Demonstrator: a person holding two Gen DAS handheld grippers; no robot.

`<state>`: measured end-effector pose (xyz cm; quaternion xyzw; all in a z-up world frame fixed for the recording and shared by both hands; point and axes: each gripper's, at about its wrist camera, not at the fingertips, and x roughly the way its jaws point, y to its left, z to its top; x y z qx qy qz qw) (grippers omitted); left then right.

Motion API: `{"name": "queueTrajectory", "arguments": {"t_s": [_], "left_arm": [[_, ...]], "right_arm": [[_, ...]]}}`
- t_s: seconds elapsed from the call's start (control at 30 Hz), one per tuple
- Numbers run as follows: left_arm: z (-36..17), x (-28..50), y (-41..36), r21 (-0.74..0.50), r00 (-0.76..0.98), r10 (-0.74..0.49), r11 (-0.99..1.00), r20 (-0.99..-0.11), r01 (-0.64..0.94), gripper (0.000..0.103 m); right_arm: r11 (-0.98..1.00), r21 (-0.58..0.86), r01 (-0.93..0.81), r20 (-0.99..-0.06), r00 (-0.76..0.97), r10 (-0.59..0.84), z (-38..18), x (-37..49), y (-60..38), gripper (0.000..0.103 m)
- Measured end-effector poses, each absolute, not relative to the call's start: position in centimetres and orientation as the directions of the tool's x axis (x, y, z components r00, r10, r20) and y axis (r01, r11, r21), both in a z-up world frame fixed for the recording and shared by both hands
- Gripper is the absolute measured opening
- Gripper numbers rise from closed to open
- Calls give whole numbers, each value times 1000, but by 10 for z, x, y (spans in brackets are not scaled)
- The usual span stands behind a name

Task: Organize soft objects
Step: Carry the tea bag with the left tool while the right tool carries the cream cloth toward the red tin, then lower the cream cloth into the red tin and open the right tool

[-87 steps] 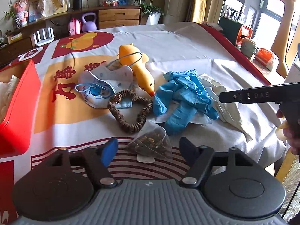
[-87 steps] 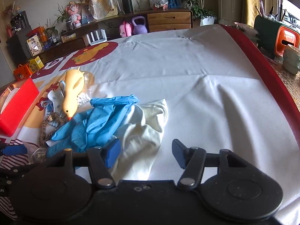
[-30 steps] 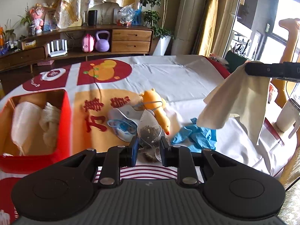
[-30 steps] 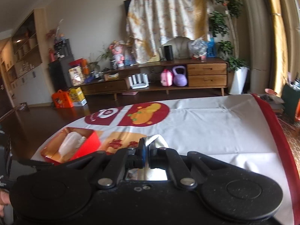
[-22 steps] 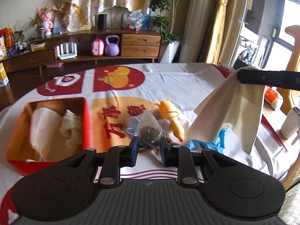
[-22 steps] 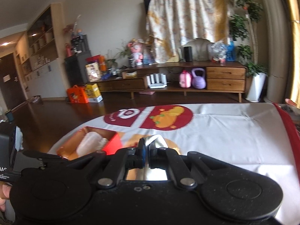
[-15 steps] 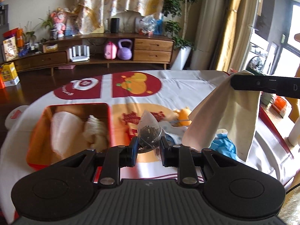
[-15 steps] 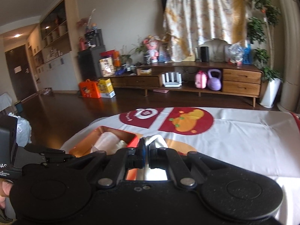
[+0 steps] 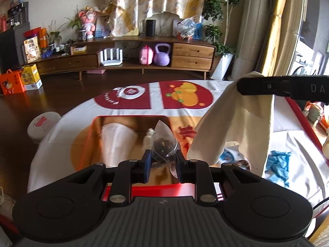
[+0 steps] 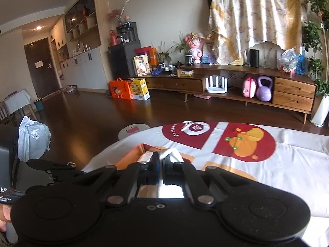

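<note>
Left wrist view: the left gripper (image 9: 162, 165) is clamped on a clear sachet (image 9: 163, 144) filled with dark dried bits, which stands up between the two pads. It is held over the near wall of the red box (image 9: 158, 188), which sits near the left edge of the table (image 9: 296, 142). Inside the box lie a white folded piece (image 9: 118, 140) and a second pale piece, mostly hidden behind the sachet. To the right of the sachet a cream cloth (image 9: 236, 123) hangs down from the right gripper (image 9: 239, 86), whose jaws are pressed together on the upper edge of the cloth. Below the cloth, toward the right edge of the table, lie blue gloves (image 9: 277, 164) and a light printed item that I cannot identify. Farther on, the tablecloth (image 9: 185, 96) shows red and orange prints at the far edge of the table. Behind the table stands a long wooden cabinet (image 9: 191, 55) with a purple kettlebell (image 9: 162, 54) on its lower shelf.

Right wrist view: the pads of the right gripper are together on the cloth, of which only a pale strip shows. The left gripper is seen at the lower left, with a hand (image 10: 5, 214) holding it.
</note>
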<state>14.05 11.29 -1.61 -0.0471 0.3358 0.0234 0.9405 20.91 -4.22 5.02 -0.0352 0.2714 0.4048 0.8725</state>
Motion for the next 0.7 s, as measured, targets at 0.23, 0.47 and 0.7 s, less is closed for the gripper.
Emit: {"name": "queueTrajectory", "arguments": {"t_s": [0.23, 0.47, 0.7], "left_arm": [[-26, 150, 141, -46, 744, 50, 993, -667, -108, 24], [-39, 164, 161, -17, 708, 77, 992, -702, -125, 24], [-53, 184, 176, -8, 674, 89, 990, -734, -140, 24]], "right_arm": [[656, 156, -738, -529, 498, 687, 40, 226, -3, 3], [637, 164, -753, -556, 463, 690, 30, 246, 34, 3], [622, 174, -763, -594, 422, 684, 10, 265, 69, 3]]}}
